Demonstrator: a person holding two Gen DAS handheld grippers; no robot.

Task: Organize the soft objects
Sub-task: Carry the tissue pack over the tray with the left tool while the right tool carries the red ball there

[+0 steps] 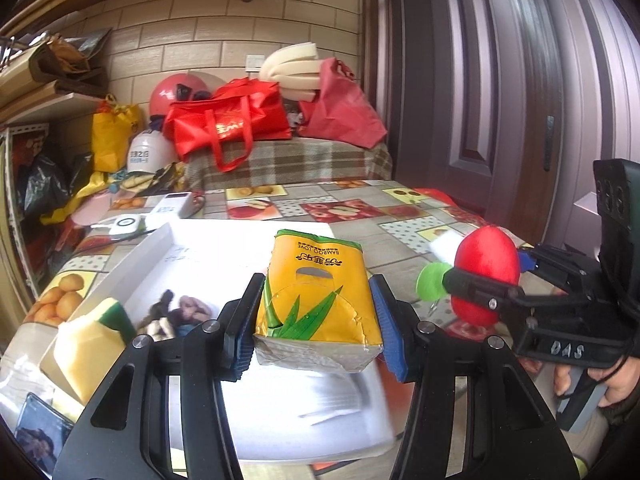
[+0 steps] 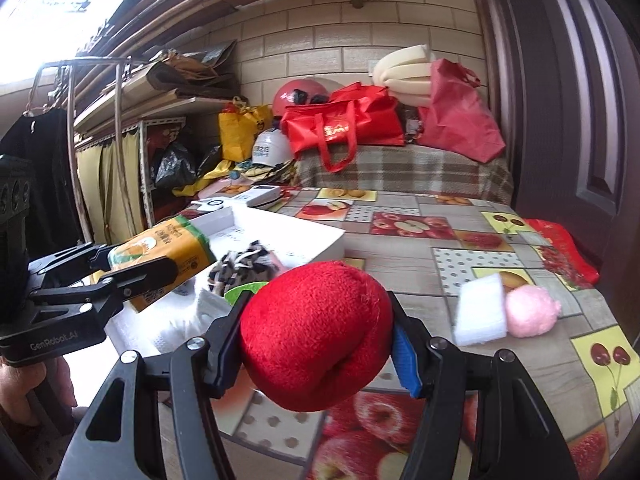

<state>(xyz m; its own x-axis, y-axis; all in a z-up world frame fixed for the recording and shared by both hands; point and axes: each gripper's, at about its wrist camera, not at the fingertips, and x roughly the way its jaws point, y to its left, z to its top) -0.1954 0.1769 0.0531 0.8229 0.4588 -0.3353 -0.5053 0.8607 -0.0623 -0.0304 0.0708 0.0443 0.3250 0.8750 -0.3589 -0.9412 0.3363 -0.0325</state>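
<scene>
My left gripper (image 1: 318, 322) is shut on a yellow tissue pack (image 1: 316, 296) with green bamboo leaves printed on it, held above a white tray (image 1: 160, 244). In the right wrist view the same tissue pack (image 2: 168, 256) shows at the left, clamped in the left gripper (image 2: 132, 268). My right gripper (image 2: 318, 344) is shut on a red plush apple (image 2: 316, 336) with a green leaf (image 2: 244, 294). The left wrist view shows that red plush apple (image 1: 486, 268) at the right, in the right gripper (image 1: 486, 280), beside the tray. Inside the tray lie a yellow-green sponge (image 1: 90, 340) and a small plush toy (image 1: 176, 316).
On the fruit-print tablecloth (image 2: 440, 248) to the right lie a white sponge block (image 2: 480, 310) and a pink plush ball (image 2: 530, 310). A power bank (image 1: 174, 206) and a small white device (image 1: 126, 226) sit behind the tray. Red bags (image 1: 228, 116) and helmets crowd the far bench.
</scene>
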